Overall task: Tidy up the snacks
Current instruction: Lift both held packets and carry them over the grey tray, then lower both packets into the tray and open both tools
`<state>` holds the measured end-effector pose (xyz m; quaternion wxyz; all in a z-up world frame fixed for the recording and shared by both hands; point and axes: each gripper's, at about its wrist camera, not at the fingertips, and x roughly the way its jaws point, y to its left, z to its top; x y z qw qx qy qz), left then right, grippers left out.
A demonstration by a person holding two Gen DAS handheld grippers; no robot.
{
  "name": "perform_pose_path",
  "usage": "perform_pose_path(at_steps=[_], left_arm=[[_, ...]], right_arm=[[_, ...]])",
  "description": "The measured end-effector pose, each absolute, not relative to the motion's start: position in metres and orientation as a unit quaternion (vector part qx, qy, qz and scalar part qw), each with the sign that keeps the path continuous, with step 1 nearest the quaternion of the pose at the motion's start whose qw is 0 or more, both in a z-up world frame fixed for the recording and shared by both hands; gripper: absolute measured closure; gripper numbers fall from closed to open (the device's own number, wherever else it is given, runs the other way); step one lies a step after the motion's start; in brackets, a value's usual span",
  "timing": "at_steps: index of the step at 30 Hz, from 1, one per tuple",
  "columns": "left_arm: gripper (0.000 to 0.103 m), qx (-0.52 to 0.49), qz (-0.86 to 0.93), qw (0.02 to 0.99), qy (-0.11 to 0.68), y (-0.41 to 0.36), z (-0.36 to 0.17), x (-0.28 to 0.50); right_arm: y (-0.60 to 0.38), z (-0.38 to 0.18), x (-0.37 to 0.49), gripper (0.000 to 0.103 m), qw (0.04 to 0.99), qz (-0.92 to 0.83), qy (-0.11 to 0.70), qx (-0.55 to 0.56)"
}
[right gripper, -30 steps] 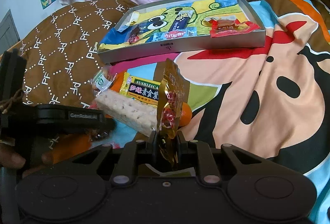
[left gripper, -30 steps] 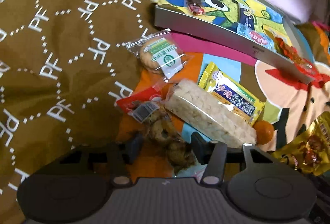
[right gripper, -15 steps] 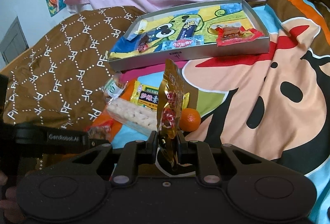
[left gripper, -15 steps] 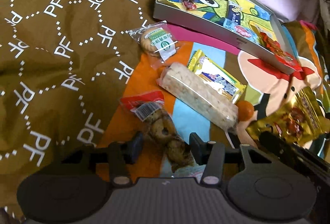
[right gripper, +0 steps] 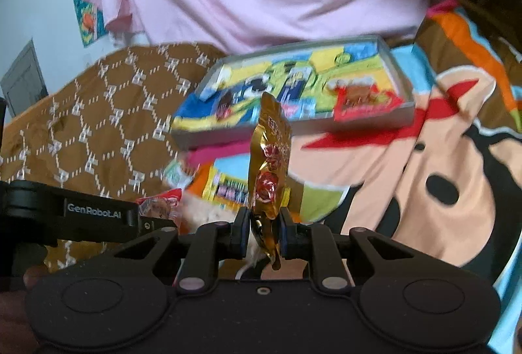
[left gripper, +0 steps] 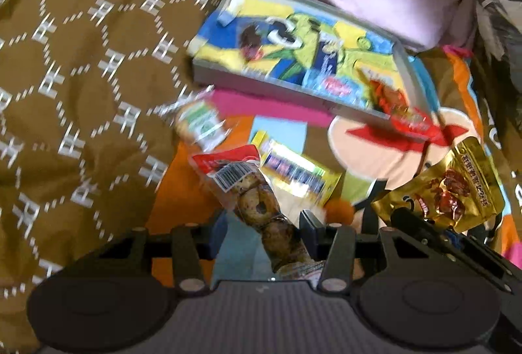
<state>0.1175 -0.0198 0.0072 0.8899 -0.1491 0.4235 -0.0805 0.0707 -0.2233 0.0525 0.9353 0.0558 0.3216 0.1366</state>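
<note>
- Snacks sit in both grippers: the right gripper [right gripper: 262, 233] is clamped on a gold pouch [right gripper: 269, 171] that stands upright on edge between its fingers.
- Left gripper [left gripper: 262, 231] has a clear cookie pack [left gripper: 257, 207] between its fingers; the pack slants up and away with its red end [left gripper: 225, 158] farthest out. Whether the pads actually press it, I cannot tell.
- Just past the left fingers lie an orange [left gripper: 339, 212] and a yellow bar [left gripper: 297, 173]; a green-label cracker [left gripper: 202, 124] lies farther left.
- Beyond them a grey tray [right gripper: 293, 129] rests on the cartoon blanket [right gripper: 440, 174], holding a red packet [right gripper: 362, 99] at its right end and small sweets.
- Brown quilt [left gripper: 81, 77] lies left.
</note>
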Motion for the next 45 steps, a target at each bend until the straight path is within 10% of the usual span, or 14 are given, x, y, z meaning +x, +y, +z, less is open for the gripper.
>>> perform_pose_path(at_steps=[23,25,35,39,45], left_arm=[[0.050,-0.119,-0.106,0.932,0.326,-0.063,0.061,0.289],[0.074,-0.121,-0.110,0.930,0.329,-0.064,0.057,0.301],[0.074,-0.108,-0.104,0.927,0.344,-0.068,0.034,0.327],[0.065,-0.092,-0.097,0.932,0.336,-0.069,0.034,0.325],[0.028,-0.092,-0.094,0.939,0.319,-0.067,0.042,0.319]], right_arm=[[-0.246,0.093,0.255,0.084,0.948,0.144,0.278,0.064],[-0.244,0.086,0.267,0.084,0.944,0.147,0.288,0.060],[-0.238,0.054,0.303,0.084,0.930,0.149,0.330,0.060],[-0.238,0.046,0.308,0.079,0.929,0.137,0.340,0.056],[-0.241,0.051,0.304,0.043,0.935,0.126,0.327,0.049]])
